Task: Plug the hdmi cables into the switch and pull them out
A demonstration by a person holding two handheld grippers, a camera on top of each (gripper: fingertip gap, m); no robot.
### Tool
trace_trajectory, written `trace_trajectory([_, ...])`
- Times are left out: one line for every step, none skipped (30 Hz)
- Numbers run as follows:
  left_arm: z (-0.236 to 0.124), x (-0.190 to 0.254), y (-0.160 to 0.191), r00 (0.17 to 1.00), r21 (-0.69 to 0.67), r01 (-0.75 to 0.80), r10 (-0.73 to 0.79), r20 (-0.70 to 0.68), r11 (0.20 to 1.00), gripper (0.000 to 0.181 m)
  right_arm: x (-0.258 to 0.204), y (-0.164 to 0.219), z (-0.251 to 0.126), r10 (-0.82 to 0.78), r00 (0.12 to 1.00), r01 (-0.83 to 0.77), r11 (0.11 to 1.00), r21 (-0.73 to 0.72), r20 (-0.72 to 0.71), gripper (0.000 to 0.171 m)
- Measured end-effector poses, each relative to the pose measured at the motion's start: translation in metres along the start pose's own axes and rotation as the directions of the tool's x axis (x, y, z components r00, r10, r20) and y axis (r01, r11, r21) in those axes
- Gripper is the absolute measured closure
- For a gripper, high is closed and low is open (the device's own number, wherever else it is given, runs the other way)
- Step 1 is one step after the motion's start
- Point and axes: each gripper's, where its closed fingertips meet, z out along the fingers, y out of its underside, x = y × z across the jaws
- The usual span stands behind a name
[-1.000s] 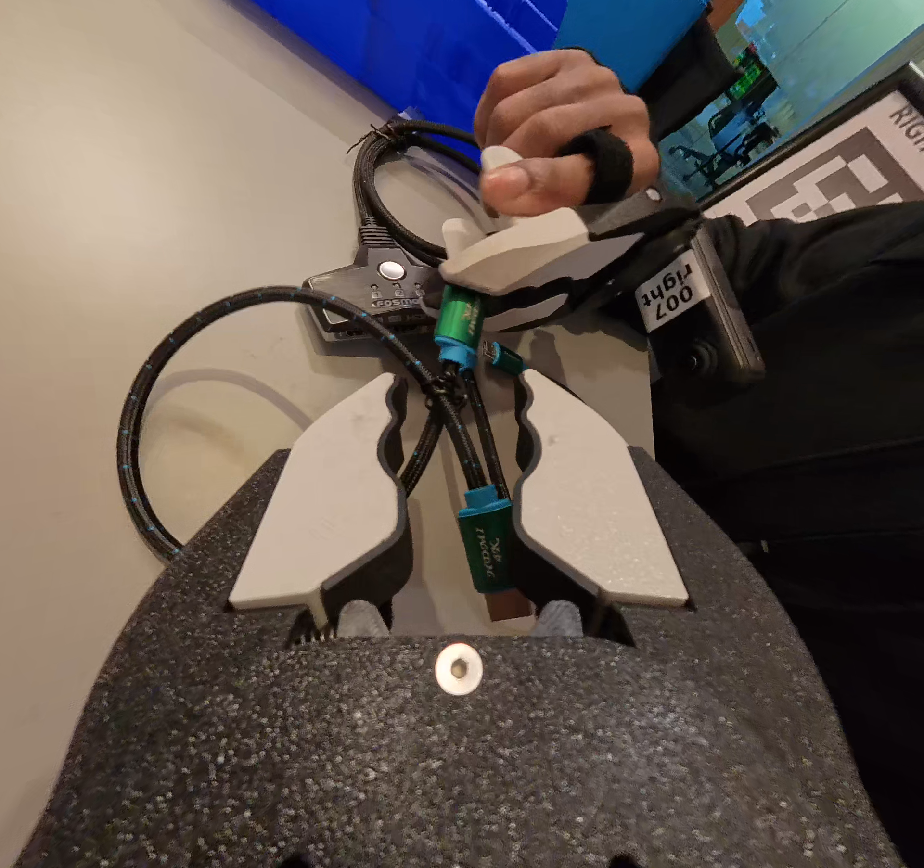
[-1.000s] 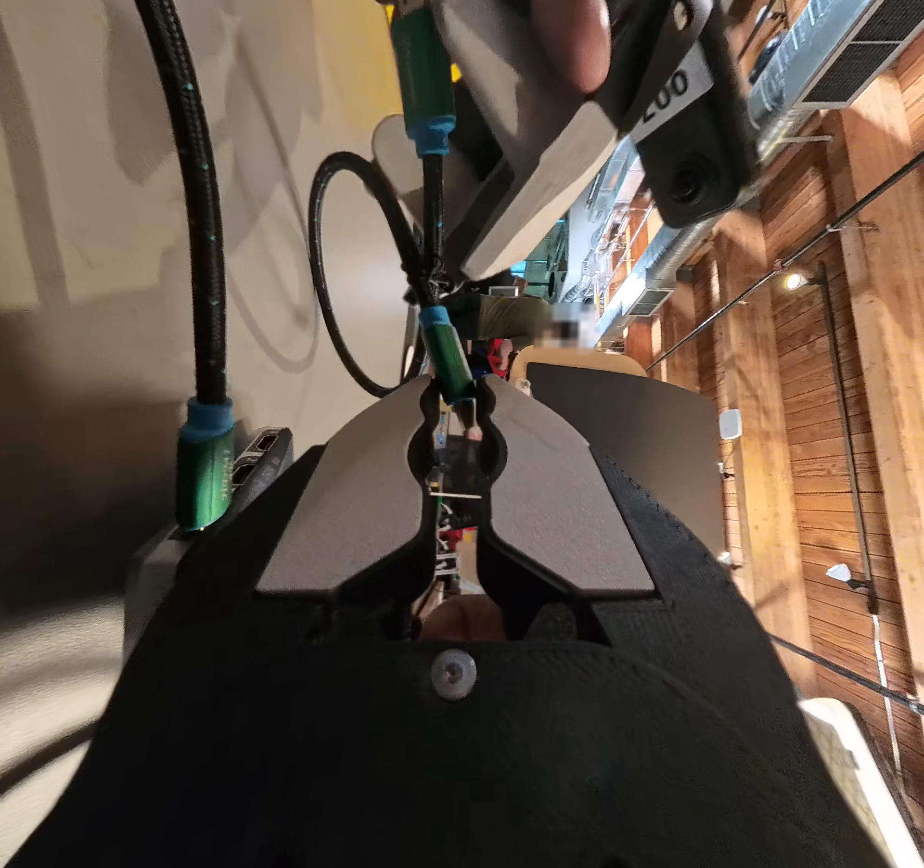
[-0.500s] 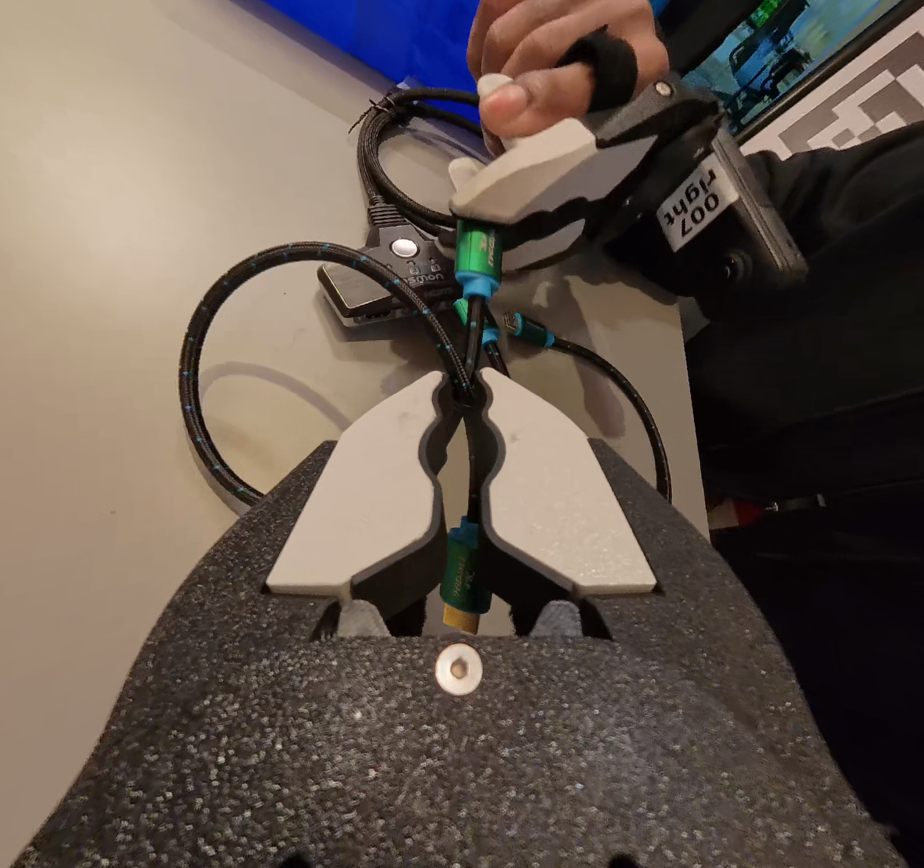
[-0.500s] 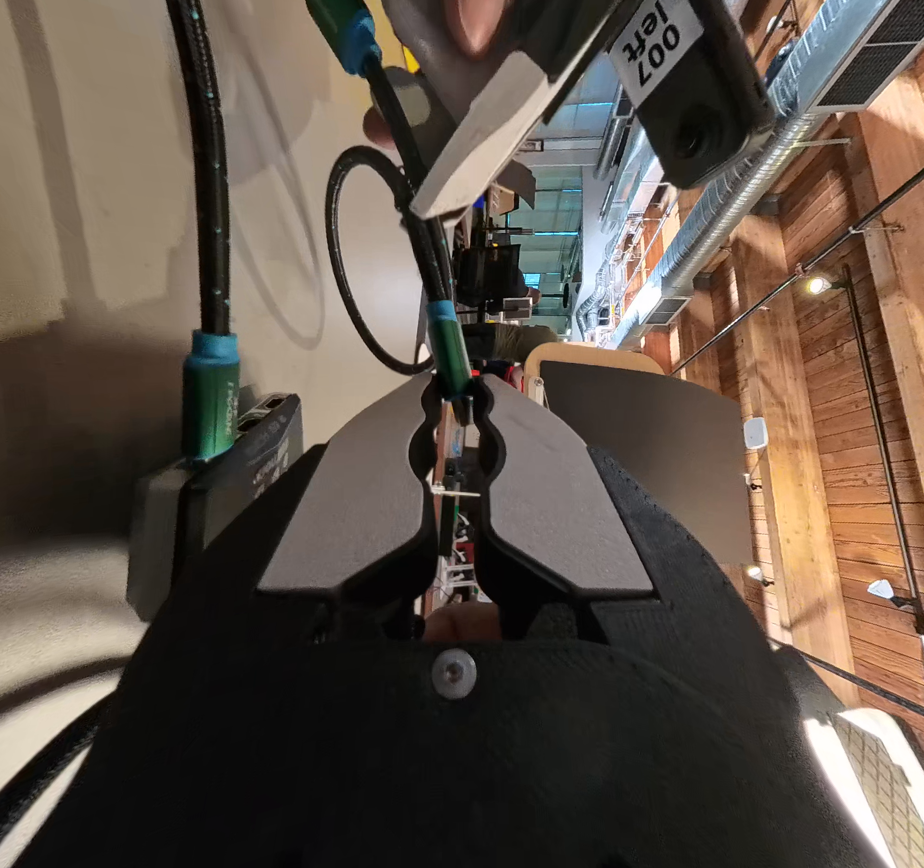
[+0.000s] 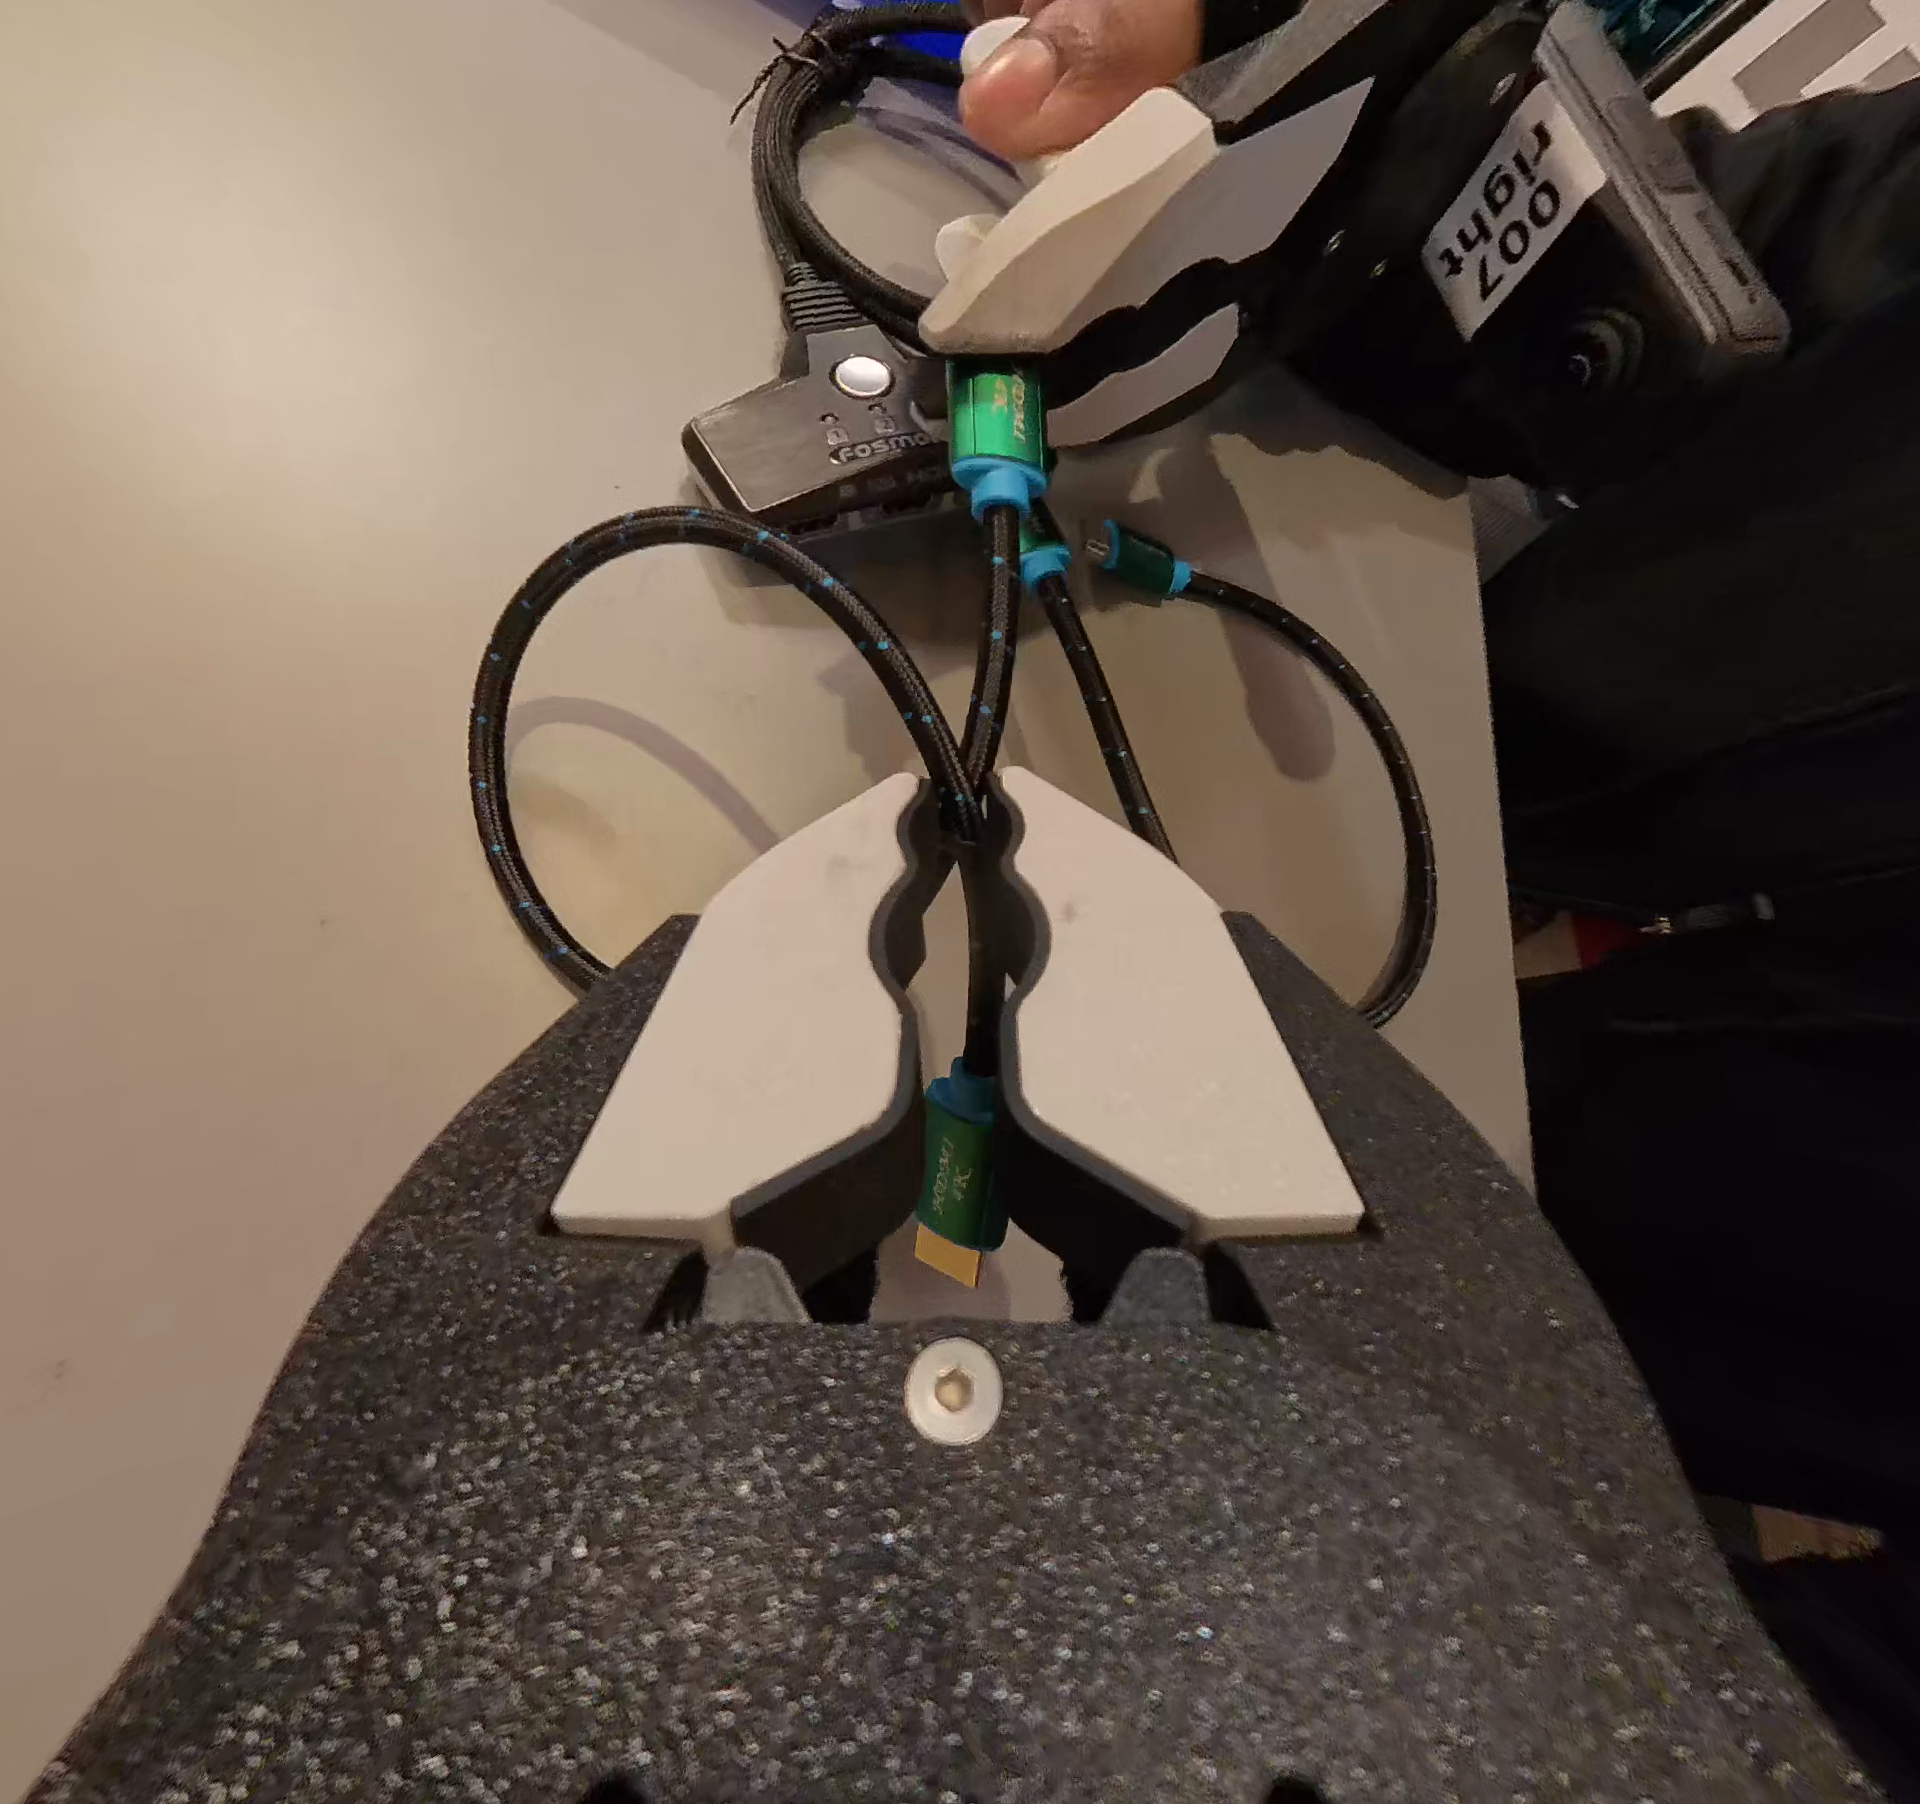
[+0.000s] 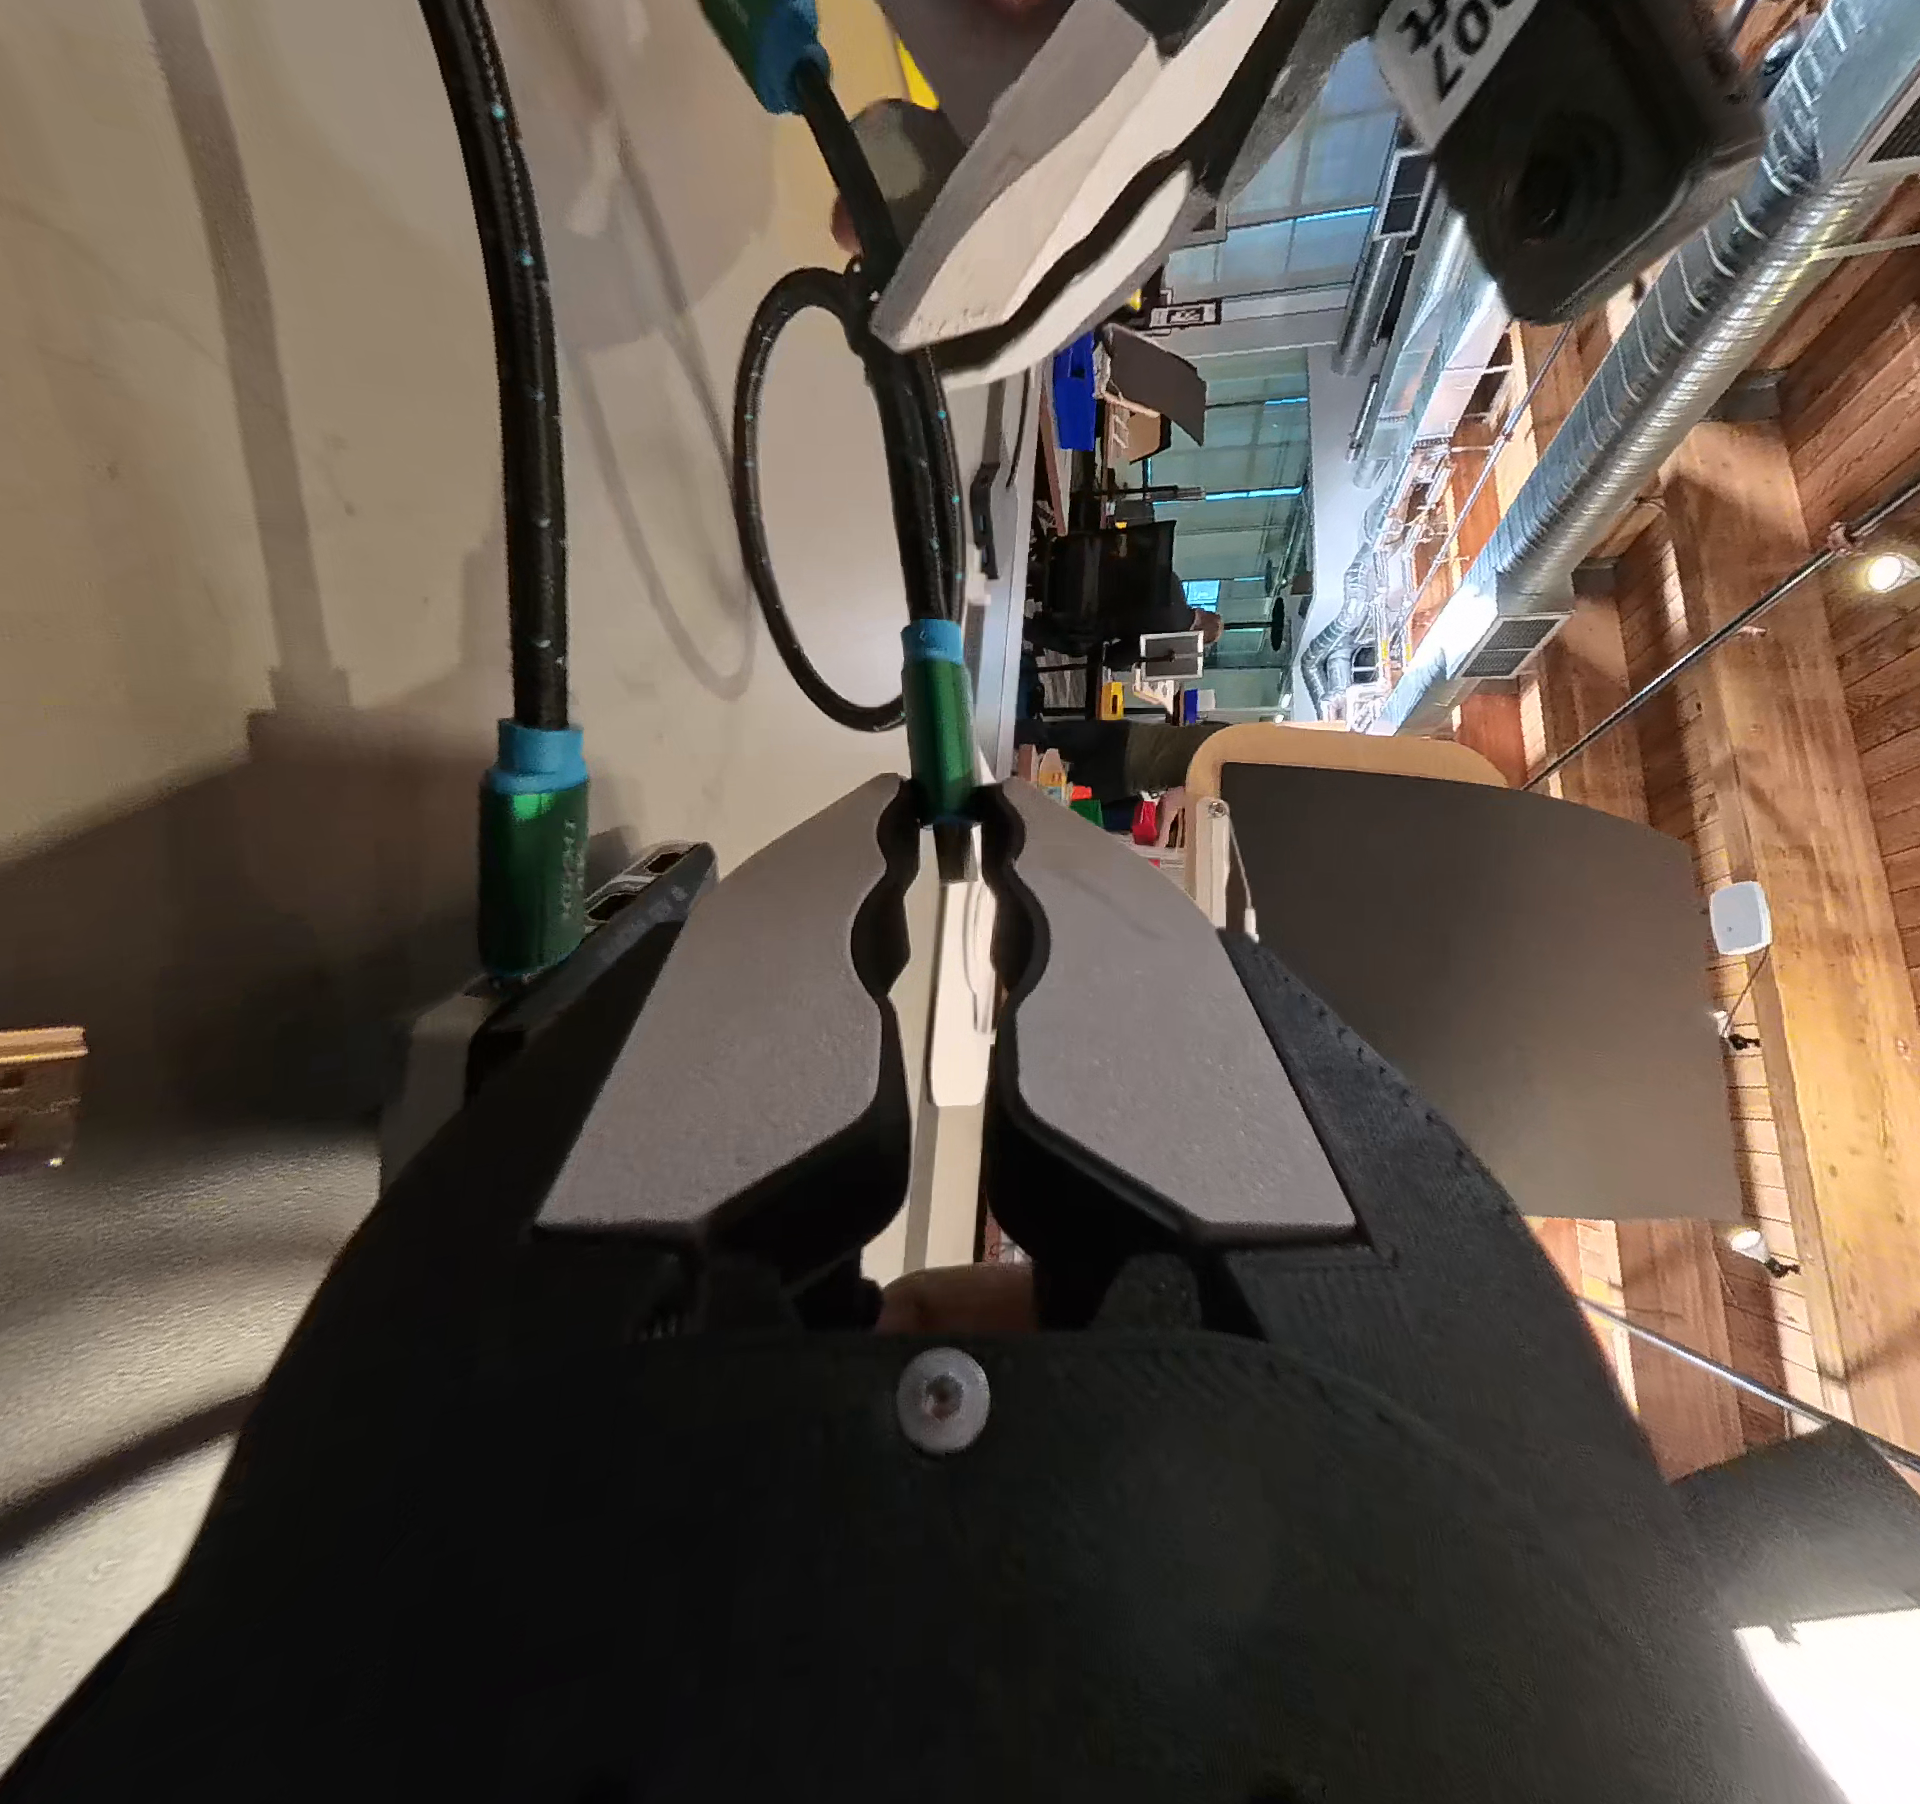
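Where braided, black HDMI cable [image 5: 987,674]; green plug [image 5: 992,409]

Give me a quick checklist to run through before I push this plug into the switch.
1. Right gripper grip on the held green plug: ok, shut on it.
2. Left gripper grip on the braided cable: ok, pinched at the tips.
3. Free port on the switch: ok, open ports show beside the seated plug.
4. Held plug lined up with a port: not ok, it sits off to the side of the switch.
5. Plug the right way up for the port: cannot tell.
6. Switch steadied: not ok, neither gripper holds it.
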Motion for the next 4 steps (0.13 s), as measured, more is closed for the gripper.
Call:
trace_trajectory([0.0,-0.002,-0.001,1.0,0.0,-0.015,0.015,0.017,1.0,0.172,-0.001,0.001,0.001,-0.002,1.0,0.002,1.0,-0.007,0.003,0.159])
trace_trajectory([-0.001,-0.005,-0.005,0.998,0.011,-0.035,0.034,0.054,0.999,0.169,-0.002,0.002,0.001,-0.003,1.0,0.003,1.0,-0.01,0.005,0.159])
trace_trajectory([-0.002,-0.008,-0.012,0.994,0.037,-0.07,0.066,0.091,0.997,0.162,-0.002,0.003,0.001,-0.001,1.0,0.001,1.0,-0.013,0.004,0.159])
trace_trajectory([-0.004,-0.005,-0.021,0.987,0.072,-0.12,0.112,0.111,0.99,0.157,-0.001,0.003,0.002,0.0,1.0,0.0,1.0,-0.017,0.003,0.159])
